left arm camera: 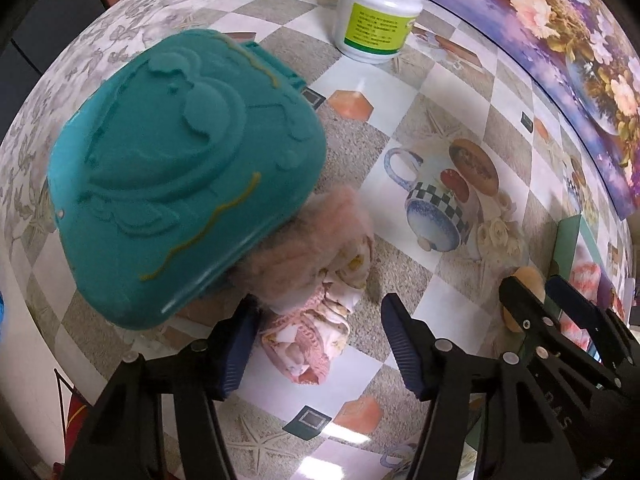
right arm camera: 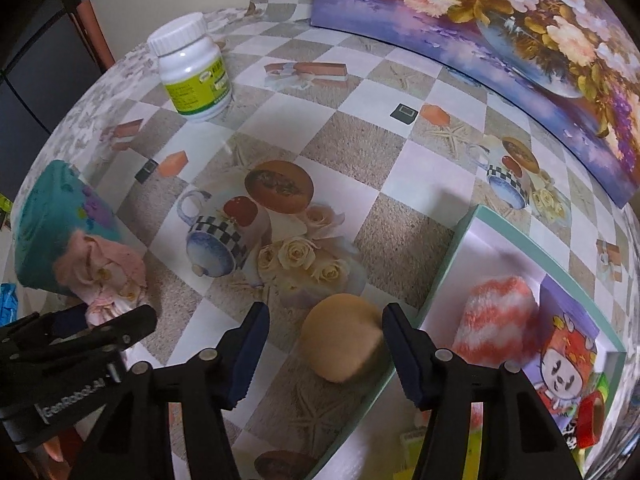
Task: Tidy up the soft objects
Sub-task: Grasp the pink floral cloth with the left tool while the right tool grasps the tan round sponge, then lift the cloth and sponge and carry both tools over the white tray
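Note:
A pink doll with fuzzy hair and a floral dress (left arm camera: 308,300) lies on the patterned table, partly under a teal embossed case (left arm camera: 180,172). My left gripper (left arm camera: 316,340) is open, its fingers on either side of the doll's lower part. The doll (right arm camera: 108,276) and the case (right arm camera: 52,220) also show at the left in the right wrist view. My right gripper (right arm camera: 324,344) is open around a tan round sponge (right arm camera: 344,340), which rests beside a green-rimmed box (right arm camera: 460,240). The box holds a red-and-white fluffy object (right arm camera: 496,320).
A white bottle with a green label (left arm camera: 380,12) stands at the back of the table. A floral painting (right arm camera: 520,28) leans along the back right. A cartoon-printed packet (right arm camera: 564,364) lies in the box. The right gripper (left arm camera: 560,320) shows at the left wrist view's right edge.

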Demonstrator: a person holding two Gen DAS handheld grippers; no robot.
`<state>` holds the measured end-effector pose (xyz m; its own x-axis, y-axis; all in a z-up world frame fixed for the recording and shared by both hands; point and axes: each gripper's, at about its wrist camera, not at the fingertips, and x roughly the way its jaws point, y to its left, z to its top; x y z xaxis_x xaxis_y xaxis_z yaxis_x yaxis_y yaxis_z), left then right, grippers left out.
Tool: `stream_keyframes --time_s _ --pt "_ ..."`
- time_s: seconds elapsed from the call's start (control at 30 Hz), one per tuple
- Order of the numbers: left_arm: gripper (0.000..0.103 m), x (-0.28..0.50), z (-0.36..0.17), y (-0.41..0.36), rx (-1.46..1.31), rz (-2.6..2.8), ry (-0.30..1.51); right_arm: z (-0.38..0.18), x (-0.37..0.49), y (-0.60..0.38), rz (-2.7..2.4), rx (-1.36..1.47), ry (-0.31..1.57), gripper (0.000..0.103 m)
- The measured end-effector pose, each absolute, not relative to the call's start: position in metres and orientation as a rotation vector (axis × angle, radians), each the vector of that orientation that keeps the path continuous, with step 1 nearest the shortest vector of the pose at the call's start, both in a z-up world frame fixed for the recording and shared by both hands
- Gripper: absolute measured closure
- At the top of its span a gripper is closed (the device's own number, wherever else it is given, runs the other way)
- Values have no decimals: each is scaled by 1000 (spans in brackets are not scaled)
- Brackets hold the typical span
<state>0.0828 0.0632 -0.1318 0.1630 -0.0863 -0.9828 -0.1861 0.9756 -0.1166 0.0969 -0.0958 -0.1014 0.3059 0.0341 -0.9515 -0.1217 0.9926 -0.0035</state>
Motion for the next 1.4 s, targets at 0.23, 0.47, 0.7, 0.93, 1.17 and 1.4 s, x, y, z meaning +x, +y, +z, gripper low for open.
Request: stream_keyframes --time_s 0.23,0.47,0.7,0.93,1.17,1.4 --pt "51 88 -133 72 -263 73 1401 -105 99 -91 103 -101 1266 41" --pt "67 88 -132 85 -297 60 1397 -110 93 -85 120 -148 1286 46" --pt "71 85 -130 85 -328 39 1395 -109 89 -87 97 -173 1279 62" --pt "77 87 -125 91 -343 26 1396 -102 86 -91 104 -147 1270 65" --pt "81 79 -113 86 -356 -12 1378 -85 79 -99 109 -71 1236 65" --pt "81 75 -94 79 -364 -81 1330 -57 63 -102 88 -21 1178 65"
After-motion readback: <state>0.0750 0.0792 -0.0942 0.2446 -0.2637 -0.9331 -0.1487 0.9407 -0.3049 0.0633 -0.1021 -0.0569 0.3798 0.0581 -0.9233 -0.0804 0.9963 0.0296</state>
